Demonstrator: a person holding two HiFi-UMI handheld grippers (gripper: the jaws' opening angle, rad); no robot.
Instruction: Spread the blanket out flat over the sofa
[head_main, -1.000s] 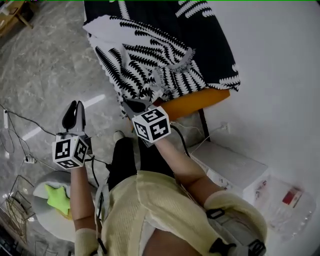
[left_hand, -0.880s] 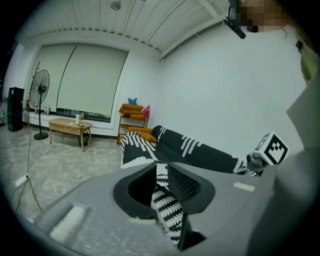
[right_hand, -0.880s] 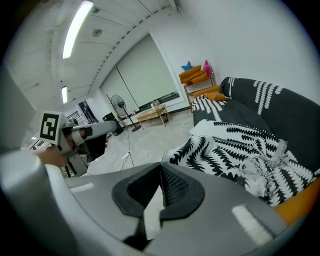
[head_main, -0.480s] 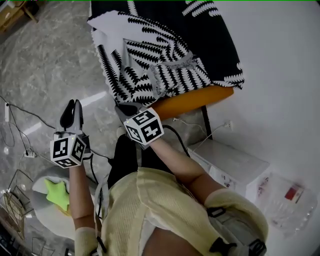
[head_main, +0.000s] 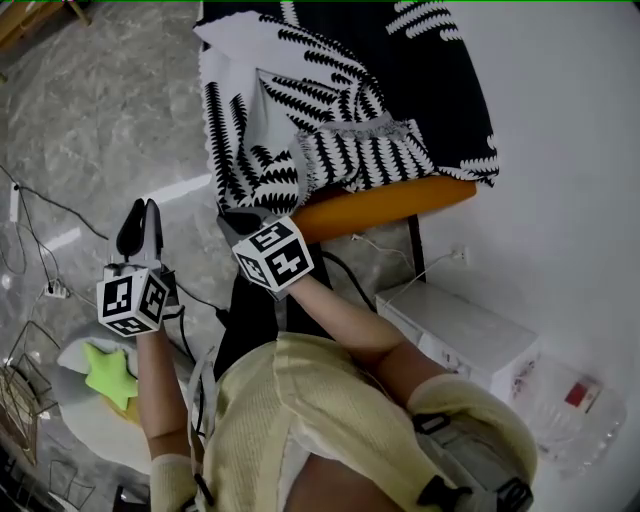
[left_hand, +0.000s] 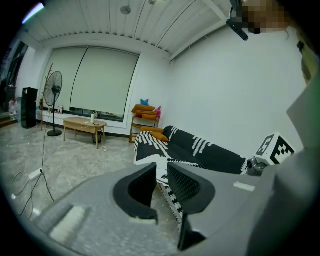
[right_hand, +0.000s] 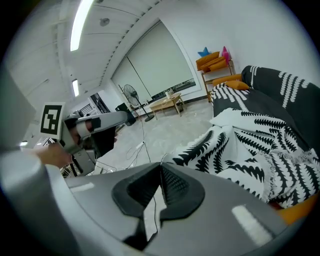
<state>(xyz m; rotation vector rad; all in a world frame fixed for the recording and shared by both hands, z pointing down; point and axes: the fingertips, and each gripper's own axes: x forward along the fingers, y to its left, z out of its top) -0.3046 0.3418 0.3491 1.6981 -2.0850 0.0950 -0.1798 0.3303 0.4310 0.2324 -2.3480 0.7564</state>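
The black-and-white blanket (head_main: 300, 110) is lying bunched and folded back on itself at the near end of the sofa (head_main: 390, 203), leaving a strip of orange seat bare there while one flap is hanging over the front edge toward the floor. The right gripper (head_main: 238, 220) is pointing down just beside that flap, jaws pressed together with no cloth visible between them, probably lining up to take the hem. The left gripper (head_main: 140, 212) is hovering over the floor, well apart from the sofa, jaws slightly spread and empty, likely ready for a second corner.
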